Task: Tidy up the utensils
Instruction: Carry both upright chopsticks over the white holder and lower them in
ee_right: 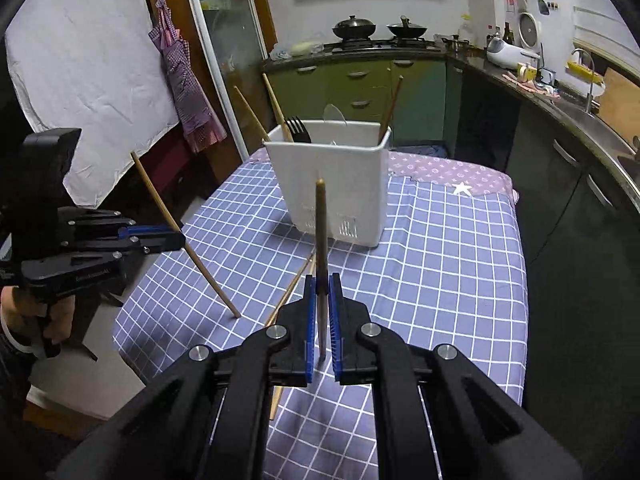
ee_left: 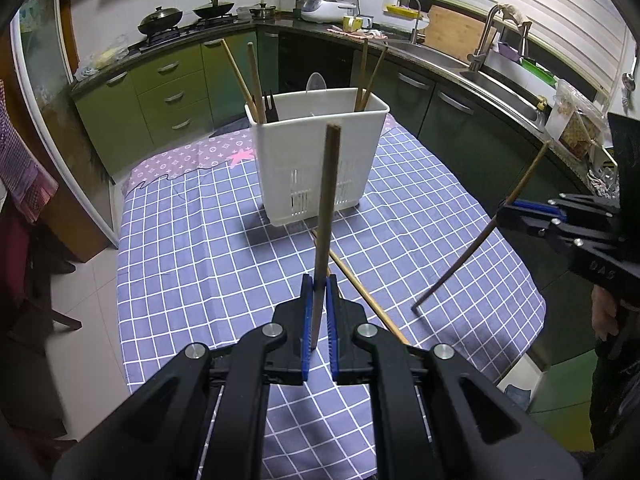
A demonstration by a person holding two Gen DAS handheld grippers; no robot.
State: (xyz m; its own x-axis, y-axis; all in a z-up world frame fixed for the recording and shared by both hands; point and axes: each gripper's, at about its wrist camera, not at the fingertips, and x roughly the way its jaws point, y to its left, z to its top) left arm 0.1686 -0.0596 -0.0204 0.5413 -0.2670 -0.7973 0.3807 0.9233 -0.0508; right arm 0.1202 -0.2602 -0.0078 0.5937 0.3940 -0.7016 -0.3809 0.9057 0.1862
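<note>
left hand-held gripper (ee_left: 319, 308) pinches one chopstick (ee_left: 327, 200) between its blue pads, shaft upright, lower end clear of the table (ee_left: 192, 240). right hand-held gripper (ee_right: 322, 312) likewise pinches a second chopstick (ee_right: 321, 232) near its lower third. both are held roughly vertical, judged so they can drop end-first into the white utensil holder (ee_left: 316, 152), which stands mid-table ahead of both grippers. holder already contains four chopsticks, a black fork (ee_left: 270, 109) and a pale spoon. two loose chopsticks (ee_right: 296, 280) lie on the checked cloth between grippers and holder, not yet collected.
</note>
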